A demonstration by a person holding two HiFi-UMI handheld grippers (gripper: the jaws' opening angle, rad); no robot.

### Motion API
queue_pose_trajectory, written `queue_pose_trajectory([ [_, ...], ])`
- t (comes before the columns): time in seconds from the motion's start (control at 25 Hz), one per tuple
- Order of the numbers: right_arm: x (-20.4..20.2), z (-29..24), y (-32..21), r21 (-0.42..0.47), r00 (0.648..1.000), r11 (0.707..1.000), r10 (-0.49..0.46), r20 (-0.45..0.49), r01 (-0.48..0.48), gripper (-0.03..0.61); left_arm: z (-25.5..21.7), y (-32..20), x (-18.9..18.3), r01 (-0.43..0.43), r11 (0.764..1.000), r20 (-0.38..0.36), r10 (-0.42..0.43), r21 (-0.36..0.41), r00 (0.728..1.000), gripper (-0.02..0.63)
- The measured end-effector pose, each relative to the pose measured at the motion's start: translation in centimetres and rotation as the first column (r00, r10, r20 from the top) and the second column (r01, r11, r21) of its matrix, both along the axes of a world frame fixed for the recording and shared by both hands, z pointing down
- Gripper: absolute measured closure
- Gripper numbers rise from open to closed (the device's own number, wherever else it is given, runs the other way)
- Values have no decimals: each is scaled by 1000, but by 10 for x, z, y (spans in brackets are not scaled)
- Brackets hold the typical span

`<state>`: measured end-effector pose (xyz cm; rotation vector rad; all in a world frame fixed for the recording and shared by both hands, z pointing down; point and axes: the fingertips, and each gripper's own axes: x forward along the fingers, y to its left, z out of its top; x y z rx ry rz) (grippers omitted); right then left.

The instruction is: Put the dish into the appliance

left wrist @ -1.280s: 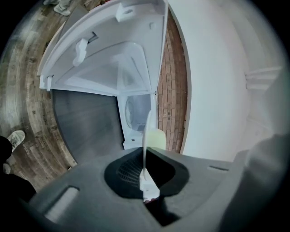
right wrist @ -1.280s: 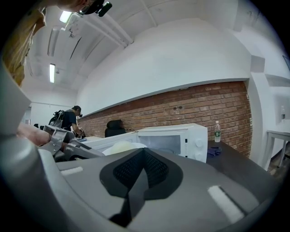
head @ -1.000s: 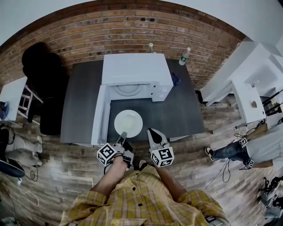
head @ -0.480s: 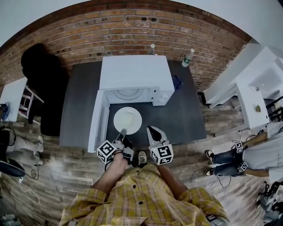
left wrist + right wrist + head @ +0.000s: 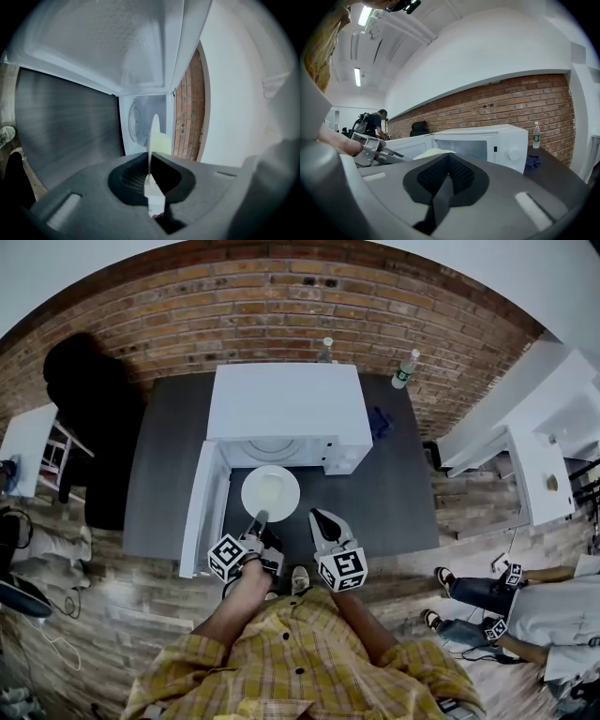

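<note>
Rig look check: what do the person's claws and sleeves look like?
The left claw and right claw are grey tapered shells with black ribbed pads. Each carries a white cube with black square markers. The person wears a yellow plaid shirt, sleeves ending short of the wrists.

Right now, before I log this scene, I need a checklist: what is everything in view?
microwave: one, white, standing open, on the table.
table: one, dark grey, against the brick wall.
plate: one, white, at the microwave's opening.
bottles: two, clear, at the table's back edge.
cloth: one, blue, right of the microwave.
left gripper: shut on the plate's near rim.
right gripper: shut, empty, beside the plate.
</note>
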<state>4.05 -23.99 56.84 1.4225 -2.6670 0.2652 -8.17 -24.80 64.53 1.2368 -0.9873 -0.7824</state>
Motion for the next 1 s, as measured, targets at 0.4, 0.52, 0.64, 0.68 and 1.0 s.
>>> queue_pose_trajectory([
  [0.4,4,6,-18,-6,1000,1000,-29,6,29,575,29,-36,1,64,998,26,-63,-26,998,604],
  [0.52,3,5,-24,0,999,999,-43,9,43,575,35,-48,2,85,996,19,-85,-34,996,604],
  [0.64,6,7,-29,-3,999,999,-48,11,48,575,41,-58,5,100,994,20,-99,-41,995,604],
  [0.68,7,8,-31,-6,999,999,-48,12,48,575,43,-62,5,104,994,22,-103,-42,994,604],
  [1.0,16,14,-41,-27,998,998,-53,19,53,575,72,-86,12,132,988,-5,-133,-75,991,601],
])
